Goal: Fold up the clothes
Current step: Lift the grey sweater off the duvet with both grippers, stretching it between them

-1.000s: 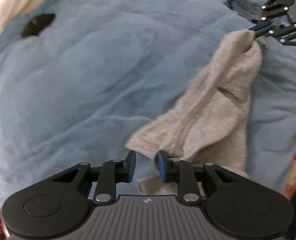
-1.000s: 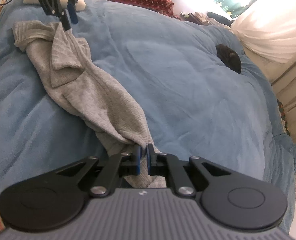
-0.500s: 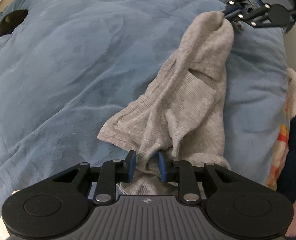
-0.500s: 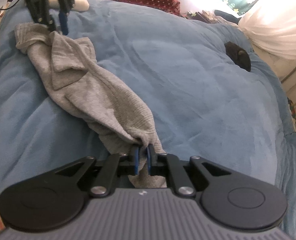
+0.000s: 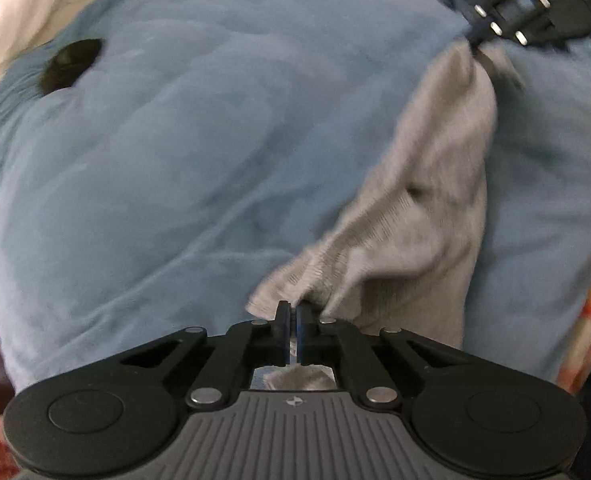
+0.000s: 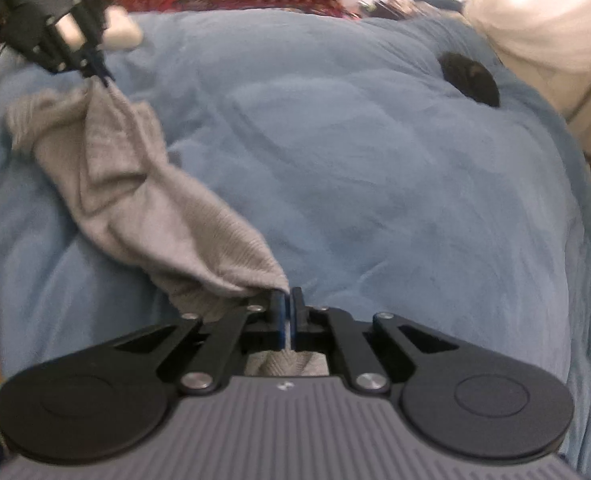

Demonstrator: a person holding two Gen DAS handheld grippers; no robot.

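My left hand-held gripper, spread beside the cloth a second ago, has now pinched one end of the grey garment. My right hand-held gripper is clamped on the other end. The garment sags between them above the blue blanket, near the bed's side edge.

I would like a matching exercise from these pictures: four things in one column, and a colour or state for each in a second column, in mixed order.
Things:
1. blanket
2. garment
3. left tool
4. small lump on the blanket

Colour or state:
A. black, lying far from the cloth
B. grey, stretched between two tools
C. blue, spread under everything
D. shut on one end of the cloth

Pairs: 1-C, 2-B, 3-D, 4-A
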